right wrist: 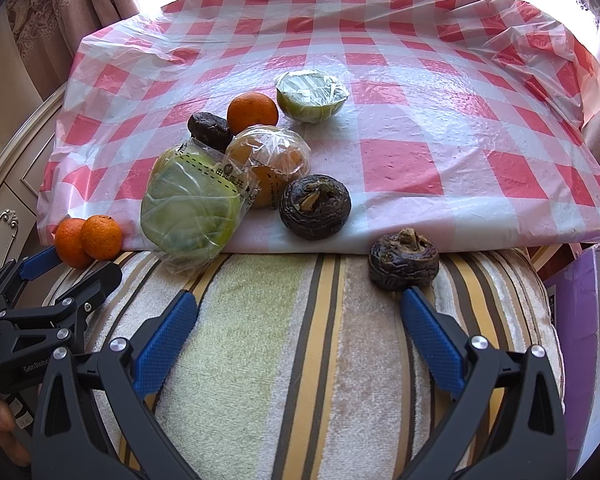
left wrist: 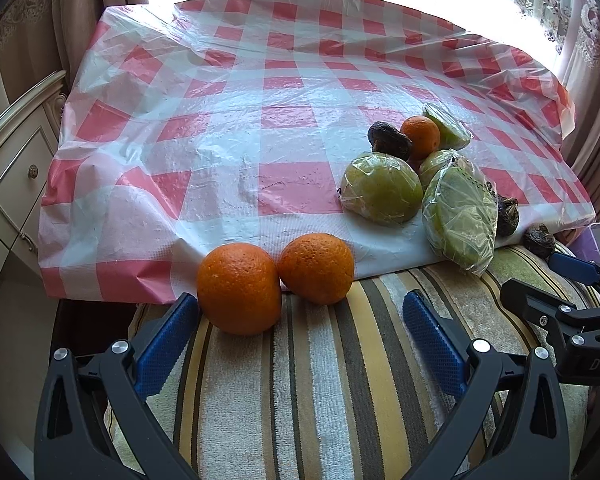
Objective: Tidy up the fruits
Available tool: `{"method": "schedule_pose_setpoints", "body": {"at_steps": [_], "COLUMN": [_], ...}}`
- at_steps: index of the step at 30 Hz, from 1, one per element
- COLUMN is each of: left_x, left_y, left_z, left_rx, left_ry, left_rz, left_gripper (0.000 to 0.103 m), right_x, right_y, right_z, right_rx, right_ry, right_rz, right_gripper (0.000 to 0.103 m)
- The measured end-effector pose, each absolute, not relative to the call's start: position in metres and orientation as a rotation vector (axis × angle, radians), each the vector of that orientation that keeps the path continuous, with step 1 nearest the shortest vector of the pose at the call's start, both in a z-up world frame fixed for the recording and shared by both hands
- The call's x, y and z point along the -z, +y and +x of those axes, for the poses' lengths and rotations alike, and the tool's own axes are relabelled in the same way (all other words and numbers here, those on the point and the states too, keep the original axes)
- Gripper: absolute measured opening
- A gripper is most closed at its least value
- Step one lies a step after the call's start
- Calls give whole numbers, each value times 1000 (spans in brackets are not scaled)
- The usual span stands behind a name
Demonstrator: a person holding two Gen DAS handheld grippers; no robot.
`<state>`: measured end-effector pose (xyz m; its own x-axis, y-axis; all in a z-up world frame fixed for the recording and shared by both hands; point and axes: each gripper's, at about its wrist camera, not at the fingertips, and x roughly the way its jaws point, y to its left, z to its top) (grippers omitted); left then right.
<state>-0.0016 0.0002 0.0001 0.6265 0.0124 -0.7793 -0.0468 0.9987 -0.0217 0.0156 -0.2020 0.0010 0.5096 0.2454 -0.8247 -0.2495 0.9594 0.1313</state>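
Observation:
Two oranges (left wrist: pixel 274 280) sit side by side at the near edge of the checked cloth, just ahead of my open, empty left gripper (left wrist: pixel 300 320); they also show in the right wrist view (right wrist: pixel 88 240). A heap of fruit lies to the right: wrapped green fruits (left wrist: pixel 382 188), a third orange (right wrist: pixel 253 114), a wrapped orange (right wrist: pixel 270 164) and dark wrinkled fruits (right wrist: pixel 315 206). One dark fruit (right wrist: pixel 404 260) lies on the striped towel, touching the right fingertip of my open, empty right gripper (right wrist: pixel 300 312).
The red and white checked plastic cloth (left wrist: pixel 240 120) covers the table. A striped towel (right wrist: pixel 300 360) lies in front. A cream cabinet (left wrist: pixel 12 168) stands at the left, curtains behind, a purple box (right wrist: pixel 580 300) at the right.

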Motion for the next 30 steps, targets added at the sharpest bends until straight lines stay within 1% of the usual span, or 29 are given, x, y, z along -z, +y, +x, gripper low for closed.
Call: {"method": "schedule_pose_setpoints", "body": {"at_steps": [30], "left_x": [0], "left_y": [1], "left_z": [-3], "left_rx": [-23], "left_ry": [894], "left_rz": [-60], "left_gripper": [98], "right_x": [0], "right_y": [-203], "right_z": [15], "right_rx": [-298], "right_ry": [989], "right_rz": [-3], "right_gripper": [102]}}
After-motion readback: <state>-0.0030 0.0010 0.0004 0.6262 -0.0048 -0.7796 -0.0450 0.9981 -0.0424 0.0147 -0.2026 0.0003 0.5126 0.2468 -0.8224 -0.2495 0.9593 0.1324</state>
